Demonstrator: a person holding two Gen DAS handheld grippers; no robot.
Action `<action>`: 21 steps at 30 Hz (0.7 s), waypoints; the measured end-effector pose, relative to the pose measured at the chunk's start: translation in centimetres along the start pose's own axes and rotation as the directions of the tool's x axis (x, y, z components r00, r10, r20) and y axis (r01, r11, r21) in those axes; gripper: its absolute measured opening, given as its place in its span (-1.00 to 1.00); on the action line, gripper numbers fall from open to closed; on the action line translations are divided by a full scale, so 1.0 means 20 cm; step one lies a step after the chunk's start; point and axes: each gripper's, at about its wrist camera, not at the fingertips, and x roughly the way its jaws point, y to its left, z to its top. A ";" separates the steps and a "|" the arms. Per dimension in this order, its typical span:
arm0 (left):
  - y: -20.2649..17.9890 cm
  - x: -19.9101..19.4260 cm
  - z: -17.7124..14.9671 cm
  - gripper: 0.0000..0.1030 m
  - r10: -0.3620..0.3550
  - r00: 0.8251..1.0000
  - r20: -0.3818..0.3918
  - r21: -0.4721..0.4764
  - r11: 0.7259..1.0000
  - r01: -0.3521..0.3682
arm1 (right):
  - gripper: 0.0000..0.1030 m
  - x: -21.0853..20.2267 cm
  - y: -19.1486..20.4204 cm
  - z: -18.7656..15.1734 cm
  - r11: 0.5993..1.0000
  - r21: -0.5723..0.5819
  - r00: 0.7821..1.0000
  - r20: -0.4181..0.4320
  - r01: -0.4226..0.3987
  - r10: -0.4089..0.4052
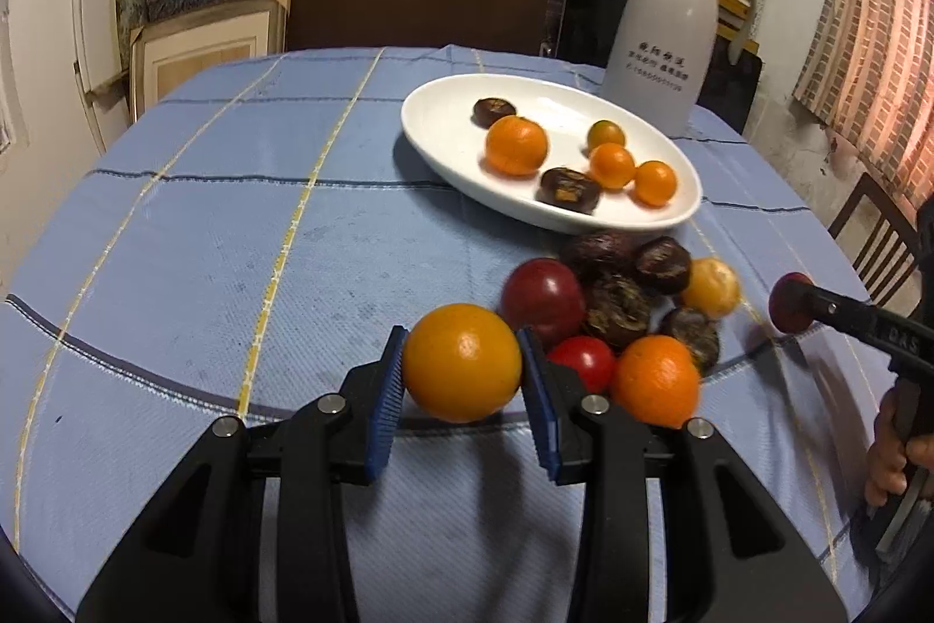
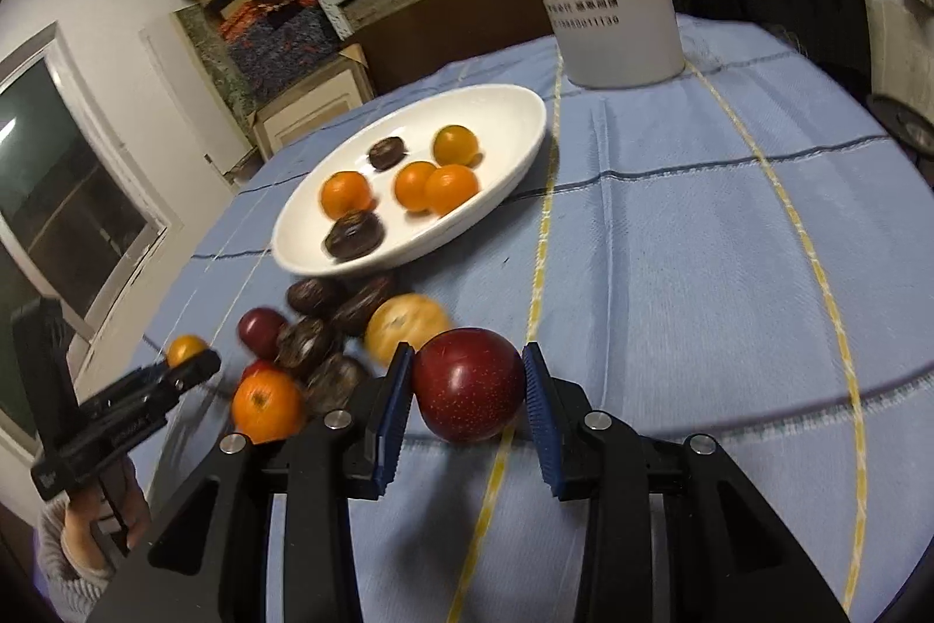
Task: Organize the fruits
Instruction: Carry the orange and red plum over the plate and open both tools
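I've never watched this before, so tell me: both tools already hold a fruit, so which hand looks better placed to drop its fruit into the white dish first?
Probably the left. Its tool grips the round orange fruit almost in line with the white oval dish; the right tool, holding the dark red plum, sits off to the side.

A: What do the two tools look like?

B: Both match. The left gripper point(image 1: 461, 378) and the right gripper point(image 2: 467, 392) each have two matte black plastic fingers faced with ribbed blue pads point(image 1: 388, 404), and round silver screw heads point(image 1: 333, 402) sit on the black arms, two on each side.

A: Any markings?

B: Pale lettering runs along the black body at the far right, too blurred to read.

A: And the person?

B: A light grey ribbed knit cuff point(image 2: 58, 559) shows at the near left wrist.
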 end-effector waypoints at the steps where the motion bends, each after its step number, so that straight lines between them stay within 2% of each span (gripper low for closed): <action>1: -0.02 -0.02 -0.01 -0.28 0.008 1.000 0.013 0.008 1.000 -0.009 | -0.26 -0.03 0.01 -0.01 1.000 -0.006 1.000 0.010 -0.004 0.004; 6: -0.07 -0.15 -0.03 -0.28 -0.002 0.997 0.080 0.012 1.000 0.001 | -0.26 -0.14 0.06 -0.09 0.999 -0.041 0.998 0.059 0.000 0.002; 9: -0.08 -0.20 0.03 -0.28 -0.027 0.996 0.091 -0.005 1.000 0.028 | -0.26 -0.16 0.07 -0.06 0.999 -0.039 0.998 0.056 -0.013 0.015; 11: -0.07 -0.21 0.12 -0.28 -0.029 0.995 0.096 -0.008 1.000 0.030 | -0.26 -0.17 0.07 0.00 0.999 -0.025 0.998 0.044 -0.033 0.034; 13: -0.09 -0.22 0.24 -0.28 -0.008 0.993 0.117 0.016 1.000 0.006 | -0.27 -0.21 0.08 0.12 0.999 -0.015 0.996 0.071 -0.043 0.044; 18: -0.14 -0.18 0.51 -0.28 0.009 0.987 0.161 0.052 0.998 -0.018 | -0.27 -0.30 0.19 0.40 0.997 -0.083 0.984 0.176 -0.009 0.023; 21: -0.16 -0.09 0.64 -0.28 0.028 0.985 0.173 0.062 0.997 -0.039 | -0.27 -0.24 0.24 0.53 0.994 -0.106 0.979 0.203 0.015 0.007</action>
